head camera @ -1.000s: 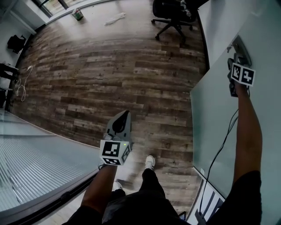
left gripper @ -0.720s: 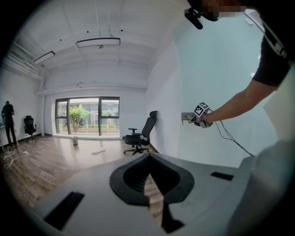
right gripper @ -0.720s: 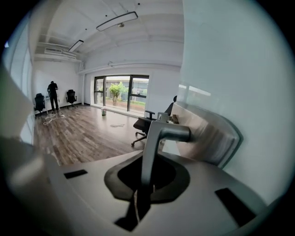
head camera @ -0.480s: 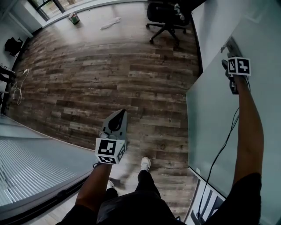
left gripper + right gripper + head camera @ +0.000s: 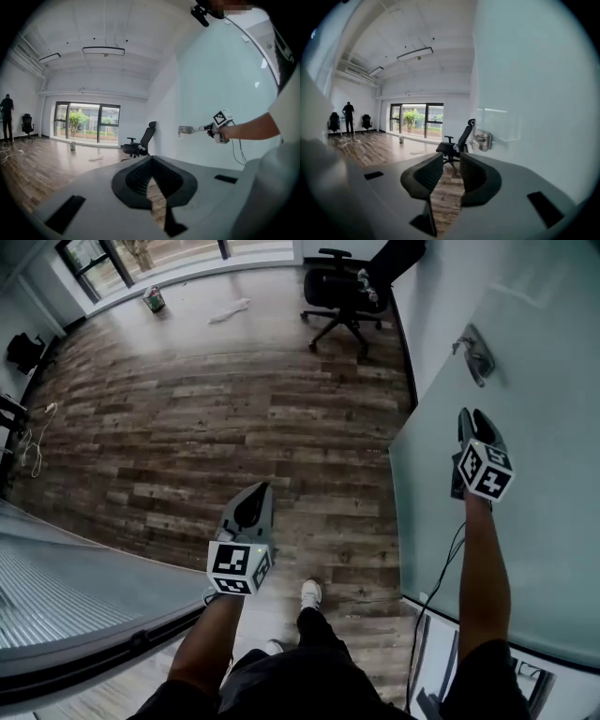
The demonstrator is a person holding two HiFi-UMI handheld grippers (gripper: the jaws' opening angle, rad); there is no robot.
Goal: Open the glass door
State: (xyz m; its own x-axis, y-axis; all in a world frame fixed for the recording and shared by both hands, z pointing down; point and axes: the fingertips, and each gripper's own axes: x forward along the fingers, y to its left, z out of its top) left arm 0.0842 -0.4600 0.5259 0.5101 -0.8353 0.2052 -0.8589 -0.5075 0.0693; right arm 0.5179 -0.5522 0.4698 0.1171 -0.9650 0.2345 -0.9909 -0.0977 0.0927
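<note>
The frosted glass door point(image 5: 525, 521) stands at the right, its metal handle point(image 5: 476, 354) high on the pane. My right gripper point(image 5: 472, 414) hangs in front of the glass, short of the handle and apart from it. Its jaws are opening and nothing is between them. In the right gripper view the handle point(image 5: 483, 139) sits just beyond and right of the gripper point(image 5: 451, 157). My left gripper point(image 5: 258, 491) hovers over the wooden floor with its jaws shut and empty. From the left gripper view point(image 5: 150, 159) I see the right gripper point(image 5: 202, 127) pointing at the handle point(image 5: 186, 130).
A black office chair point(image 5: 352, 287) stands past the door's edge near the white wall. A ribbed glass partition point(image 5: 75, 587) runs along the left. A small can point(image 5: 153, 299) sits by the far windows. A person point(image 5: 7, 117) stands far off at the left.
My right gripper has come off the handle, drawn back toward me along the glass, and its jaws have parted. The left gripper has shifted slightly.
</note>
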